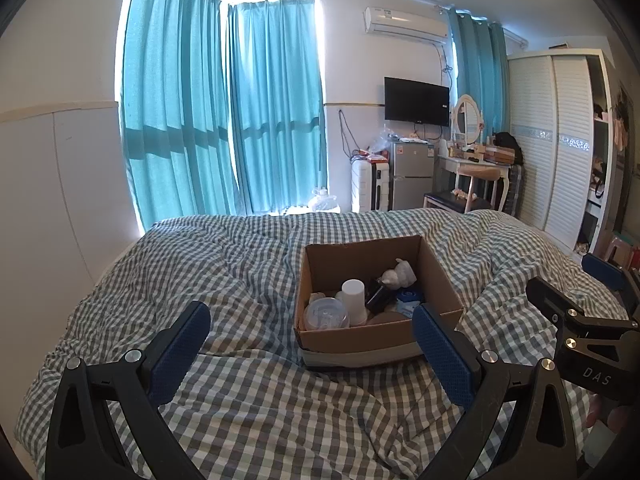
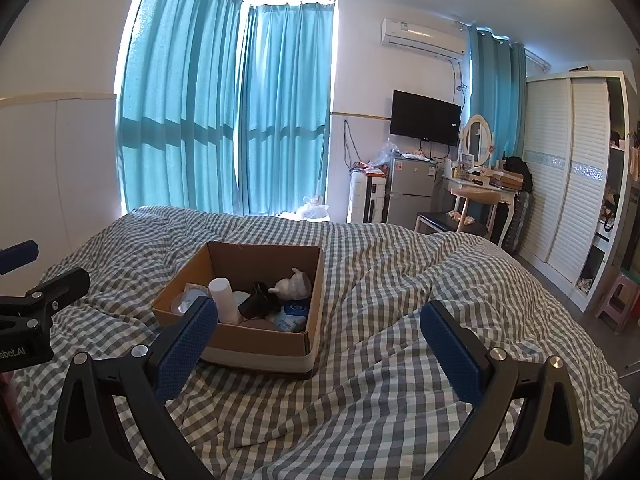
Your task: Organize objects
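An open cardboard box (image 1: 320, 264) sits on the checked duvet (image 1: 224, 264); it also shows in the right wrist view (image 2: 316, 280). Inside are a white cylinder bottle (image 1: 354, 298), a clear round lid (image 1: 326, 314), a black object (image 1: 378, 294), a white figurine (image 1: 400, 274) and a blue packet (image 1: 408, 300). My left gripper (image 1: 310, 326) is open and empty, just before the box's near edge. My right gripper (image 2: 318, 326) is open and empty, to the right of the box. The right gripper also shows at the right edge of the left wrist view (image 1: 560, 292).
The bed fills the foreground, with rumpled duvet folds (image 2: 440, 272) right of the box. Teal curtains (image 1: 224, 112), a fridge (image 1: 412, 174), a dressing table (image 1: 476, 164) and a white wardrobe (image 1: 556, 140) stand beyond the bed. A pink stool (image 2: 618, 300) stands at the right.
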A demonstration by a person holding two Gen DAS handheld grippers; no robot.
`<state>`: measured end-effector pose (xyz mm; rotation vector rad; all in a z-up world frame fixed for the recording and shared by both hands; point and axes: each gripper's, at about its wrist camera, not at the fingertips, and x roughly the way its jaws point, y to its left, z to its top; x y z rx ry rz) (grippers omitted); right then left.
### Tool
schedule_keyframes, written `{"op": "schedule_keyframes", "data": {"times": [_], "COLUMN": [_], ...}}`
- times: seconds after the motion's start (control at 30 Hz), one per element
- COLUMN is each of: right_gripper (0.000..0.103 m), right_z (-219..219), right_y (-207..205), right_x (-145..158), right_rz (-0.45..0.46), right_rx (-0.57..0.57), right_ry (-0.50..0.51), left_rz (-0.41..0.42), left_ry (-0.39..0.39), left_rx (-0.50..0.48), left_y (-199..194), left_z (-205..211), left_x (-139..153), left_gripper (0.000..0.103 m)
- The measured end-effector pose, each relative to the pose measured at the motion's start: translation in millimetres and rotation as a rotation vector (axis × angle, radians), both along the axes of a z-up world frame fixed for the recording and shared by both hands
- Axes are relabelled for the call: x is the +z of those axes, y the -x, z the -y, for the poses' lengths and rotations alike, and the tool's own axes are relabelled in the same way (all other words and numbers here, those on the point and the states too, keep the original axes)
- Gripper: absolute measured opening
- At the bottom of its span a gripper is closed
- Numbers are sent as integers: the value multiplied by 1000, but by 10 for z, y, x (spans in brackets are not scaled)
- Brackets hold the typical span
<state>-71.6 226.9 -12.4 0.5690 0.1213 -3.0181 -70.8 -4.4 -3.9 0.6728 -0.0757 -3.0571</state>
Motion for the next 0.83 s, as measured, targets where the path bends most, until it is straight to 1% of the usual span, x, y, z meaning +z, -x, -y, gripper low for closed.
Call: {"op": "schedule_keyframes", "data": {"times": [0.6, 0.83], "right_gripper": [102, 102], "right_z": [32, 46], "right_y": [-18, -14], "right_x": [-26, -39], "right_rz": [7, 10], "right_rx": [7, 11], "right_ry": [-11, -16], "left_rz": [-2, -17], "left_ry": [-4, -3], "left_rx": [-2, 17], "left_y": [-11, -39], "left_z": [-9, -6], "left_x": [6, 34], "left_gripper": [103, 103]}}
